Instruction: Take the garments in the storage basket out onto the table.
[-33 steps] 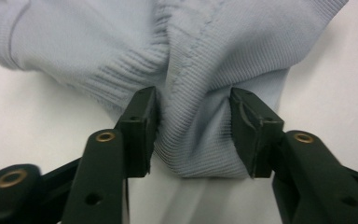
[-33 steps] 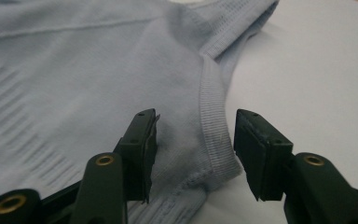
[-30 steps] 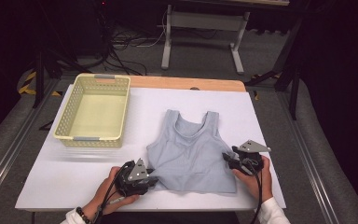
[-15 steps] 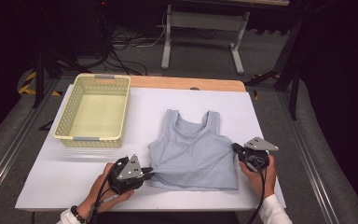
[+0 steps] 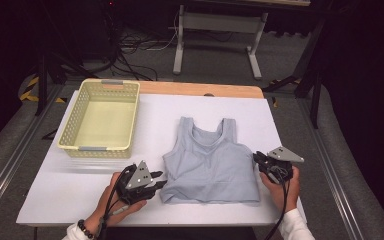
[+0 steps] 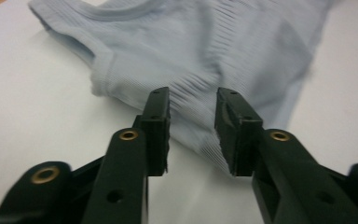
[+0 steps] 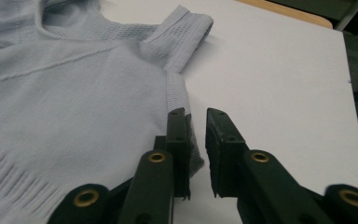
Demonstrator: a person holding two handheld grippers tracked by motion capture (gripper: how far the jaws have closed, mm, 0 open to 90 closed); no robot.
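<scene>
tank top [image 5: 211, 162]: light blue ribbed; flat on white table [image 5: 290, 125], hem toward person; between the two grippers
left gripper [image 5: 159, 181]: jaws just opened, apart, nothing pinched; hem corner just ahead of tips
right gripper [image 5: 256, 159]: jaws just opened a narrow gap, gripping nothing; side edge just left of tips
basket [image 5: 101, 118]: yellow, empty; well beyond left jaws
progress: top looks smoothed flat; no fold made, basket unfilled; likely folding and placing left
</scene>
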